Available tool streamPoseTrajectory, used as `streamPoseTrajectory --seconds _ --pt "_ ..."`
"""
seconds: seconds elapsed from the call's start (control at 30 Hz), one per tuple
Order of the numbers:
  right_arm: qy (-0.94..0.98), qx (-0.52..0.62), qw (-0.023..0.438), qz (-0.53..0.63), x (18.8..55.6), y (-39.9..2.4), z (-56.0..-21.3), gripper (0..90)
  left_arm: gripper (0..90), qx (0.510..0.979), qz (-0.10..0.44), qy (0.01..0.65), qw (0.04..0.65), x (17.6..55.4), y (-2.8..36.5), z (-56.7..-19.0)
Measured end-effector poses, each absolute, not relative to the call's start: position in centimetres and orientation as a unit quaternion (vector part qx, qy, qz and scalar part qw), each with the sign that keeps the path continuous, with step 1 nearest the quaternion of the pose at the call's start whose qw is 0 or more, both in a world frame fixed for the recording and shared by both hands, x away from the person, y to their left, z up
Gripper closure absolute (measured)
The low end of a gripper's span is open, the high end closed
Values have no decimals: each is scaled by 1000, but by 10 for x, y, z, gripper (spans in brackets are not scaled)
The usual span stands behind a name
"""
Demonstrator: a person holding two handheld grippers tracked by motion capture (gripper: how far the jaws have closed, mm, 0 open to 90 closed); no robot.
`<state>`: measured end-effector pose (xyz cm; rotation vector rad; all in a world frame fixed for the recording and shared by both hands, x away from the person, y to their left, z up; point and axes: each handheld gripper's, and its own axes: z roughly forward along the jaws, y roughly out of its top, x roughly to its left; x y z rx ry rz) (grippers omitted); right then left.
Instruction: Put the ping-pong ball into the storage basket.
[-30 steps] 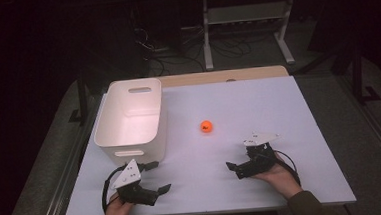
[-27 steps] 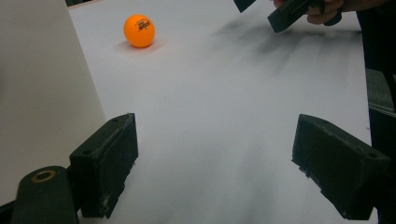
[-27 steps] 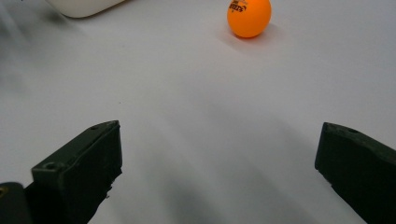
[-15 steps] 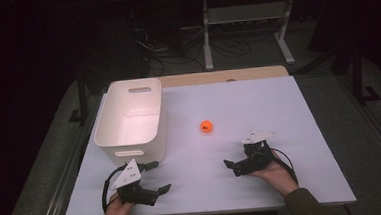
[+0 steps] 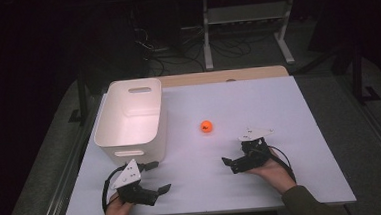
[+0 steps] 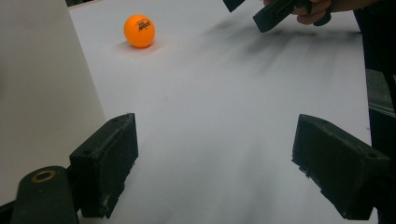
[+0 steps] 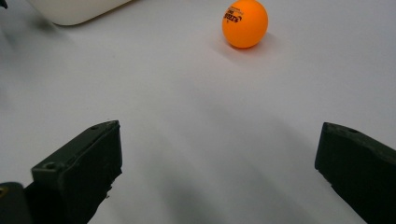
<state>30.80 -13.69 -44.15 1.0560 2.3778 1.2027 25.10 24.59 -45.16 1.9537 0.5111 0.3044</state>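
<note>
A white table [image 5: 278, 107] fills the middle of a dark room, its top plain, matte and evenly lit. An orange ball [image 5: 206, 126] lies on the bare top, just right of a white bin [image 5: 129, 119] that stands at the table's left side. Beyond the ball, a strip of bare wood [image 5: 216, 77] shows along the table's far edge, and behind that a light metal stand [image 5: 245, 14] and a tangle of cables [image 5: 165, 49] sit on the dim floor.

The right gripper [image 5: 235, 161] rests nearer the person than the ball and a little right of it, jaws spread wide with nothing between them. The left gripper [image 5: 155, 179] sits near the front corner of the bin, well apart from the ball, jaws likewise spread and holding nothing.
</note>
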Motion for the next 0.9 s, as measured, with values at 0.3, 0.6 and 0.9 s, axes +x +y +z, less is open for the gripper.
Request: streamPoseTrajectory --seconds 0.3,0.6,0.9 --pt "821 365 136 417 312 -134 -441 4 142 816 127 213 522 251 246 -452" --pt "822 361 136 419 317 -129 -440 4 142 816 126 214 523 251 246 -452" --pt "821 357 135 424 321 -125 -438 4 142 815 126 215 523 251 247 -452"
